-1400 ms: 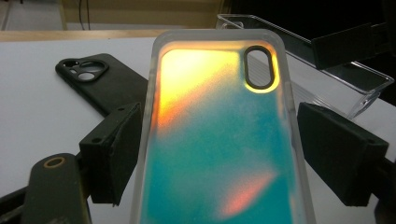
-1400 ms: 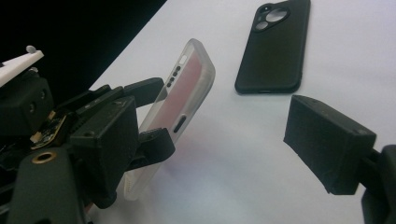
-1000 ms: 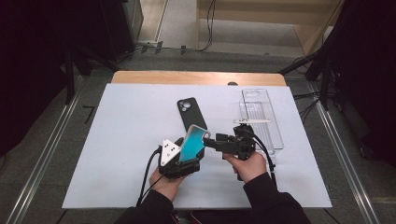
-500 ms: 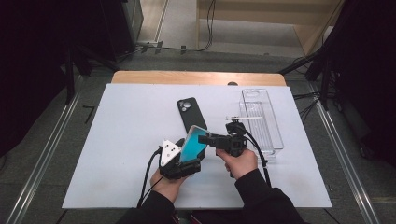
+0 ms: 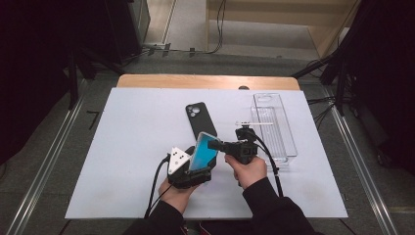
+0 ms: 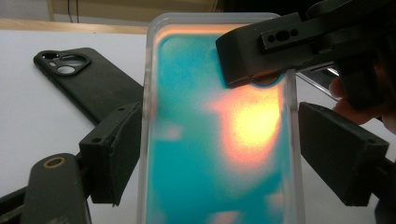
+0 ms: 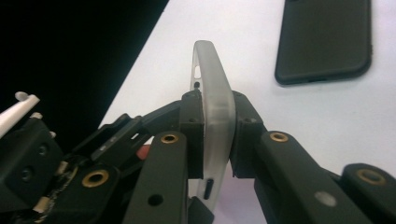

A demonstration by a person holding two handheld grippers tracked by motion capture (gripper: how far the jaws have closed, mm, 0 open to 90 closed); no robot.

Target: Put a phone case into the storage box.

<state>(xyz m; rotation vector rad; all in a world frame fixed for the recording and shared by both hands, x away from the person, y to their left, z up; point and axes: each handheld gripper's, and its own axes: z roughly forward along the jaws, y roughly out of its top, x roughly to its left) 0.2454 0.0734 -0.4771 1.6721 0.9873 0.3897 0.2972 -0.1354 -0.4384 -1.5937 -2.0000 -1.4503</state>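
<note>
A phone with a glowing teal and orange screen point(image 5: 203, 151) sits in a frosted clear case and is held tilted above the mat. My left gripper point(image 5: 199, 167) is shut on its two long sides, and its pads point(image 6: 114, 154) flank the phone point(image 6: 219, 140). My right gripper point(image 5: 212, 144) comes in from the right. Its jaws have just been closing and now pinch the clear case's rim point(image 7: 215, 93) at the phone's upper right edge, right gripper point(image 7: 217, 140). A black phone case point(image 5: 198, 120) lies flat on the mat behind.
A clear plastic tray point(image 5: 274, 127) stands at the right on the white mat point(image 5: 122, 147), with a thin clear stick point(image 5: 252, 124) across its near side. The wooden table edge point(image 5: 205, 81) runs along the back. Cables trail from both grippers toward the person.
The right gripper has shifted slightly left to the phone, and its jaws went from open to closed on the case's rim. The left gripper and phone have stayed put.
</note>
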